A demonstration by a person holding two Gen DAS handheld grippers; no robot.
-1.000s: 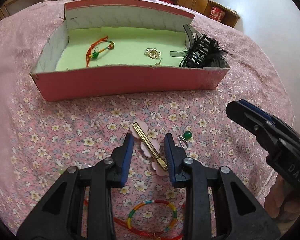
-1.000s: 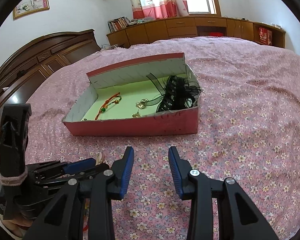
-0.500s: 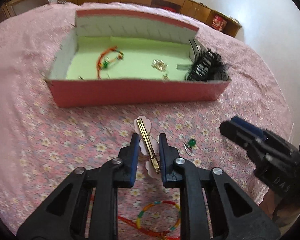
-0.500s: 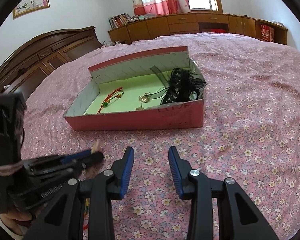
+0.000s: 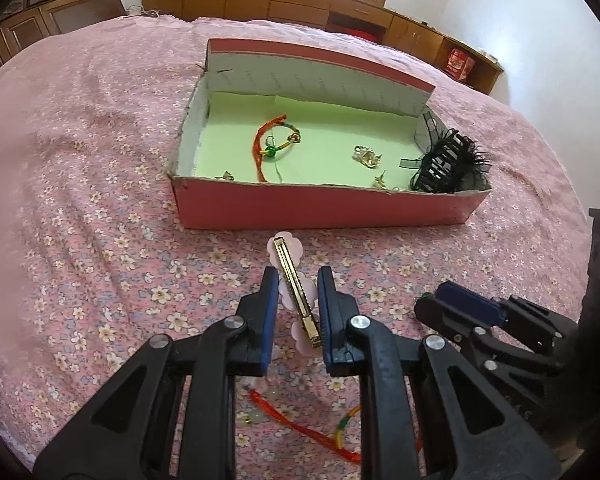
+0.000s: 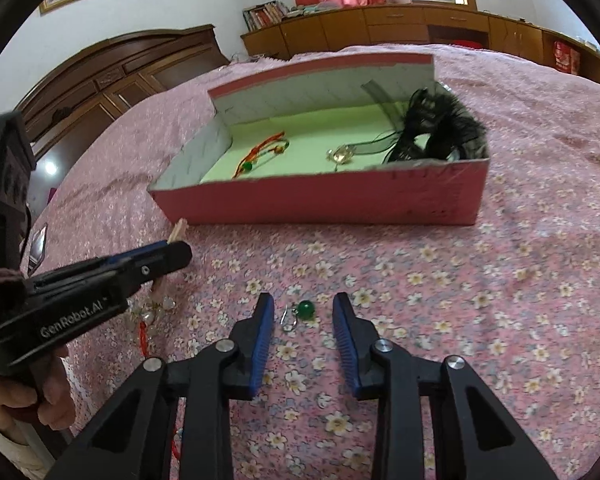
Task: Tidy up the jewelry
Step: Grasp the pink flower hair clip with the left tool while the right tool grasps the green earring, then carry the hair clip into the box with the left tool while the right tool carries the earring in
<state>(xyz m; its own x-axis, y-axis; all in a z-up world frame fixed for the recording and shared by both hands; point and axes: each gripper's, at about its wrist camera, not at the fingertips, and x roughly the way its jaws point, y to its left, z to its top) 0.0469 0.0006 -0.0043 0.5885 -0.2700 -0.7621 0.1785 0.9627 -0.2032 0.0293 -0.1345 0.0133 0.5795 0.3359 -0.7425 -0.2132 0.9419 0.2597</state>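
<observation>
**Hair clip gripped, earring between open fingers**

Now the left gripper (image 5: 298, 312) is clamped narrow on a gold hair clip (image 5: 296, 292) w/ pale pink flower backing, lifted above the floral bedspread (image 5: 100, 240), in front of the pink box (image 5: 320, 208). Right gripper (image 6: 303, 336) is spread wide, low over the bedspread, w/ a green bead earring (image 6: 300, 312) between its fingers, untouched. Inside the green-lined box: red-orange cord bracelet (image 5: 274, 142), gold brooch (image 5: 367, 157), black feather clip (image 5: 448, 164) in the right corner. A multicolour bracelet (image 5: 340, 436) lies under the left gripper.
</observation>
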